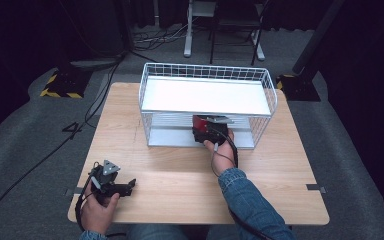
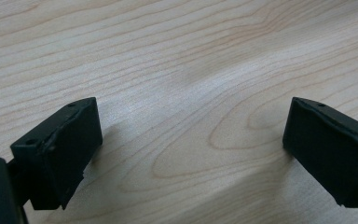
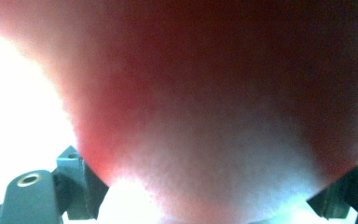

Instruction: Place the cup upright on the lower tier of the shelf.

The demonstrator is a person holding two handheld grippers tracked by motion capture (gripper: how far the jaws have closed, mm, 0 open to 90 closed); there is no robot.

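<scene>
A person sat at a light wooden table (image 1: 180, 175) with a two-jaw gripper in each hand. The left gripper (image 1: 125, 187) rested low near the table's front left corner, held in the left hand (image 1: 99, 202), and its two black jaws stood wide apart over bare wood grain with nothing between them, as the left gripper view showed plainly. Well apart from it, toward the middle of the table, stood a white wire rack (image 1: 207, 102) with a flat white shelf on top and an open lower tier. The right hand (image 1: 220, 142), its arm in a denim sleeve (image 1: 252, 205), reached to the rack's front, with the right gripper (image 1: 207, 131) at the mouth of the lower tier. A red, soft-looking object (image 3: 205, 102) pressed close against that gripper's camera, blurred, sitting between the jaws; I could not tell whether they were clamped on it.
</scene>
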